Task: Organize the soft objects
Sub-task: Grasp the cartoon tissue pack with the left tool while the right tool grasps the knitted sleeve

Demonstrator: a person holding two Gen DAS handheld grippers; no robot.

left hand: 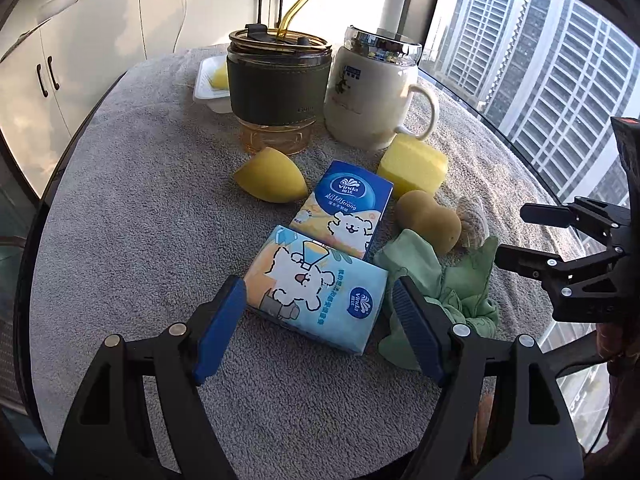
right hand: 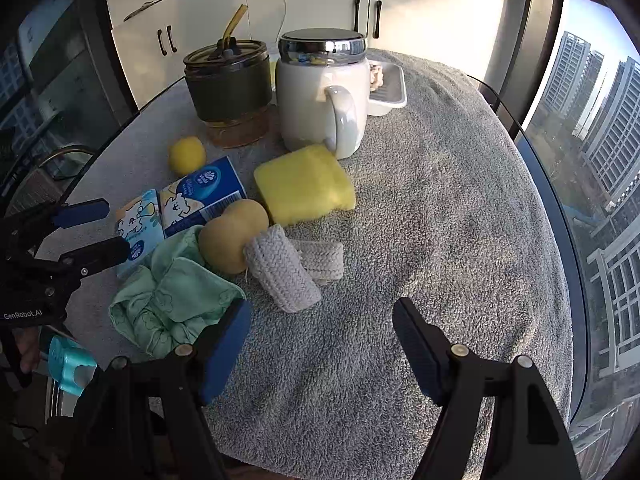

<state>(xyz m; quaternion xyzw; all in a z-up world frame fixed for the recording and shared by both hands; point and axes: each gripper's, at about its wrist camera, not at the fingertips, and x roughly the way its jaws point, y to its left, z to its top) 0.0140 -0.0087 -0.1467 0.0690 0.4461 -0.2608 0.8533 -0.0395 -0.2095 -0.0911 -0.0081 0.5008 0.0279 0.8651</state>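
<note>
The left wrist camera sat just behind the left gripper (left hand: pixel 320 328) and looked steeply down and forward across the bench (left hand: pixel 120 220), close over a pale tissue pack (left hand: pixel 316 296). The right gripper (left hand: pixel 516 236) entered its picture at 3 o'clock. The right wrist camera rode behind that same gripper (right hand: pixel 322 344), tilted down likewise, and saw the left gripper (right hand: pixel 100 232) at 9 o'clock. Both views faced the white cabinets (right hand: pixel 320 4), with the window at 3 o'clock. They shared the tissue pack (right hand: pixel 138 224), green cloth (left hand: pixel 440 292) (right hand: pixel 172 304), yellow sponge (left hand: pixel 412 168) (right hand: pixel 304 188) and white mug (left hand: pixel 372 100) (right hand: pixel 320 100).
</note>
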